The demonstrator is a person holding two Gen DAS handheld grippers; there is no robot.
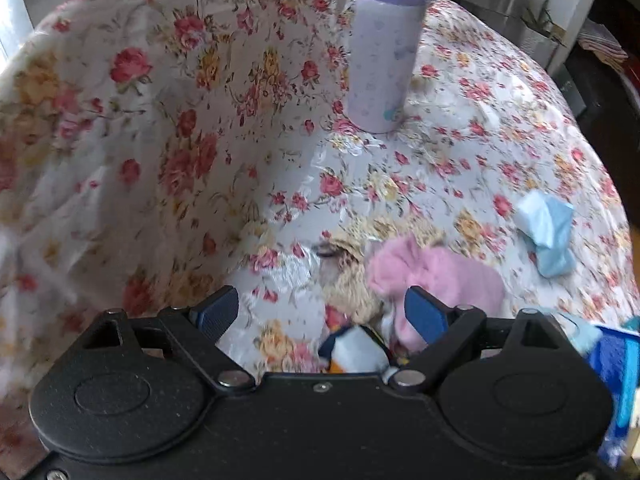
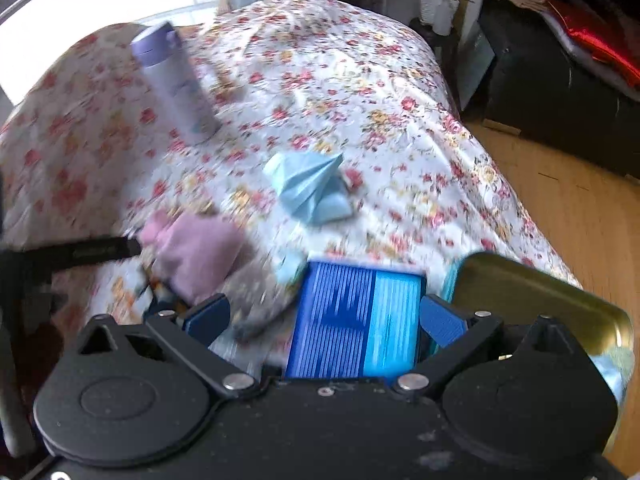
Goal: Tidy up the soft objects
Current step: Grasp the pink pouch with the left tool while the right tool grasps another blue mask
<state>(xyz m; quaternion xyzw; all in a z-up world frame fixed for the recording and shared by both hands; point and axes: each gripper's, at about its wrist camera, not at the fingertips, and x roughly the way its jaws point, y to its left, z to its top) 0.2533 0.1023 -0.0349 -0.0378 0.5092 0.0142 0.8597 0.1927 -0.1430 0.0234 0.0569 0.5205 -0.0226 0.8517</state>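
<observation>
L gripper [image 1: 320,312] spread wide, nothing pinched; fuzzy pink sock [image 1: 436,276] lower ctr-right, just beyond its R pad. Crumpled pale-blue cloth [image 1: 546,232] at R, well apart. R gripper [image 2: 324,318] released, jaws wide over ribbed blue box [image 2: 356,320]. Smooth lilac bottle [image 1: 382,48] upright, top ctr, on glossy floral tablecloth [image 1: 460,152].

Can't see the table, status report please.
Left gripper open over pink sock. Right gripper open above blue box. Purple bottle stands clear.
</observation>
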